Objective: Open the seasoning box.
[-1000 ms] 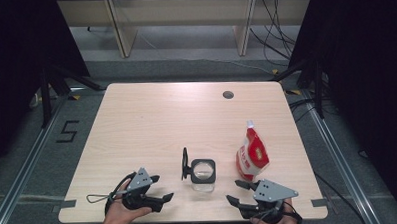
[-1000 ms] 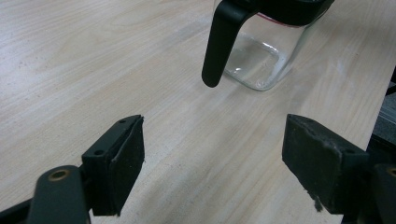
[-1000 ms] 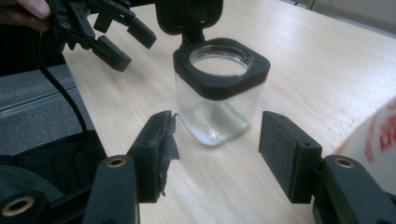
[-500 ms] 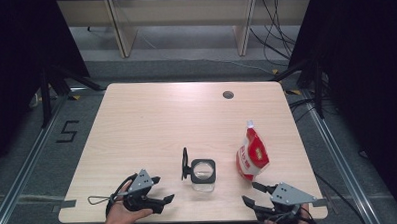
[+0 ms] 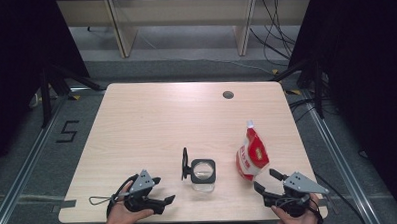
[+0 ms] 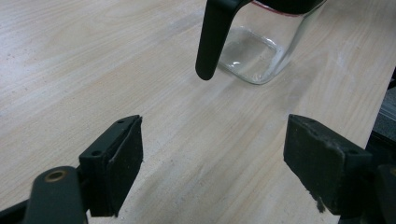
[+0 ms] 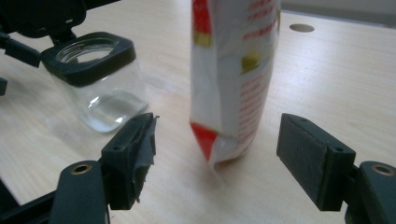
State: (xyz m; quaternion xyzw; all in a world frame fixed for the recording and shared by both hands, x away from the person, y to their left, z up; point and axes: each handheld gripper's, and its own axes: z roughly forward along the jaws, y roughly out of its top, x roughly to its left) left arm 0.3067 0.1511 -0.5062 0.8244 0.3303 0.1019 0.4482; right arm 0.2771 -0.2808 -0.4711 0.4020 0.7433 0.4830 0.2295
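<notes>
- right gripper (image 5: 267,180) sits at the near right edge of the table (image 5: 151,118), held in the person's right hand (image 5: 296,219); jaws spread wide, nothing pinched, and they've just been opening further
- in the right gripper view the red & white pouch (image 7: 233,74) stands upright just ahead of the right gripper (image 7: 217,149), lined up w/ the gap btwn the jaws but beyond the pads; pads not touching it
- high view: pouch (image 5: 251,154) stands on the table just fwd of the right gripper, spout cap at the top, right of the jar
- clear glass jar (image 5: 202,174) w/ a square black rim is near the middle of the table's near edge, btwn the two grippers; its black hinged lid (image 5: 185,163) is flipped open & stands up on the jar's left side
- left gripper (image 5: 163,189) at the near left edge, in the left hand (image 5: 121,217); jaws wide apart, holding nothing
- left gripper view: left gripper (image 6: 212,163) points at bare wood, w/ the jar (image 6: 257,46) ahead and apart from the pads; lid (image 6: 215,37) hangs down in front of it
- round hole (image 5: 228,95) in the tabletop at the far right
</notes>
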